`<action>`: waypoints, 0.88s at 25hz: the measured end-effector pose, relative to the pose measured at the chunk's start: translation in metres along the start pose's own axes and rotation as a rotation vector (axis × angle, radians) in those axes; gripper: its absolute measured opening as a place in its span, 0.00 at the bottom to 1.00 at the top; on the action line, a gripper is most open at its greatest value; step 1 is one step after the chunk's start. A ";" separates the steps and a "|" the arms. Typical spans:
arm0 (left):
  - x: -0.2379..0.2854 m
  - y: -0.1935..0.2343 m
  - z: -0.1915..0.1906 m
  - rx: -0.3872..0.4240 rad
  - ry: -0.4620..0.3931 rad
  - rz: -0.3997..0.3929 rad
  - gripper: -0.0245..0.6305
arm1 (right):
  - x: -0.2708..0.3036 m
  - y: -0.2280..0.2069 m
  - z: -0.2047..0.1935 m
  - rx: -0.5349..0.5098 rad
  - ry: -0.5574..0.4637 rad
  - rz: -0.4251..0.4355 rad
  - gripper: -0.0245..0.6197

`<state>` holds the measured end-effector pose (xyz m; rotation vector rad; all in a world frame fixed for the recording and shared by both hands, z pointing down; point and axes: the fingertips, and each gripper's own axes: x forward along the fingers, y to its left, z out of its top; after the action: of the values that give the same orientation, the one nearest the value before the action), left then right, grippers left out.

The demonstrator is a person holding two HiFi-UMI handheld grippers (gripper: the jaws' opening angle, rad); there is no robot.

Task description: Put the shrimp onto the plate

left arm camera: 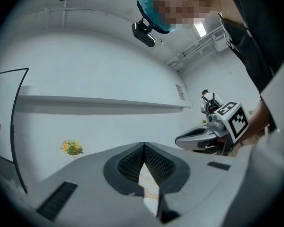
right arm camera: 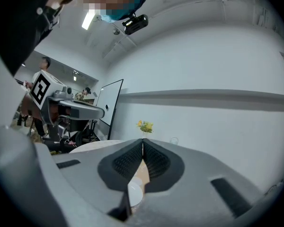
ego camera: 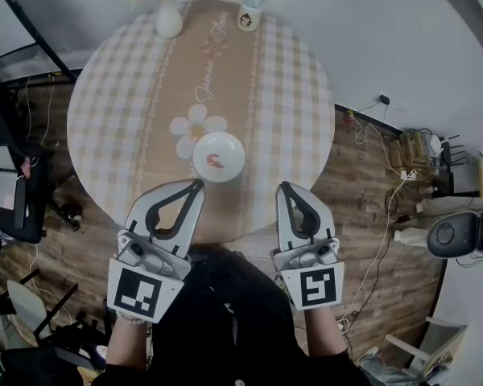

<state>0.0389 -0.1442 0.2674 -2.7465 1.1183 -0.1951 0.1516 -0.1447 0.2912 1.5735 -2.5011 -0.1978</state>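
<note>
- At the near edge of the table (ego camera: 298,103), the left gripper (ego camera: 198,184) and right gripper (ego camera: 282,186) are held with jaws closed tip to tip; nothing is gripped by either.
- Just beyond them, the shrimp (ego camera: 215,162) is seen lying on the plate (ego camera: 238,145), so the placing is judged done.
- The plate could be nudged by a careless forward reach, and the shrimp slid off.
- From both gripper views the shrimp is hidden behind the jaws; its shape is barely resolved from the head view.

Office-like lab, whiteboard (right arm camera: 110,103), floor cables (ego camera: 380,155), cloth-covered round table (ego camera: 105,127)
</note>
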 end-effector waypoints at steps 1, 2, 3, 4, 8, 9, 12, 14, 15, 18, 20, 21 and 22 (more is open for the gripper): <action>0.000 -0.001 0.000 -0.001 0.000 -0.001 0.04 | 0.000 0.000 0.000 0.000 0.001 0.000 0.04; 0.000 -0.001 0.000 0.000 0.000 -0.002 0.04 | -0.001 0.000 0.000 0.001 0.002 0.000 0.04; 0.001 -0.002 0.000 0.003 0.000 -0.005 0.04 | -0.001 0.000 0.000 0.000 0.003 0.000 0.04; 0.001 -0.003 0.001 0.005 0.000 -0.007 0.04 | -0.001 0.000 0.000 -0.001 0.004 0.000 0.04; 0.001 -0.004 0.001 0.009 0.002 -0.009 0.04 | -0.002 0.000 0.001 0.001 0.001 0.002 0.04; 0.000 -0.004 0.001 0.009 0.002 -0.008 0.04 | -0.002 0.000 0.001 0.001 0.001 0.003 0.04; -0.001 -0.004 0.001 0.008 0.001 -0.006 0.04 | -0.003 0.002 0.000 -0.003 0.004 0.007 0.04; -0.002 -0.004 0.000 0.006 0.003 -0.006 0.04 | -0.002 0.003 0.000 -0.005 0.004 0.010 0.04; -0.002 -0.004 0.000 0.004 0.004 -0.005 0.04 | -0.002 0.004 0.000 -0.004 0.004 0.012 0.04; -0.002 -0.004 0.000 0.003 0.003 -0.006 0.04 | -0.002 0.005 0.001 -0.003 0.002 0.015 0.04; -0.001 -0.004 0.000 0.002 0.002 -0.007 0.04 | -0.002 0.005 0.002 -0.005 -0.001 0.017 0.04; -0.001 -0.004 0.000 0.000 0.003 -0.007 0.04 | -0.002 0.005 0.002 -0.006 -0.001 0.017 0.04; -0.002 -0.005 0.000 -0.001 0.004 -0.007 0.04 | -0.002 0.006 0.002 -0.007 -0.001 0.017 0.04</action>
<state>0.0408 -0.1400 0.2686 -2.7530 1.1097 -0.2003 0.1471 -0.1407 0.2904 1.5489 -2.5116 -0.2046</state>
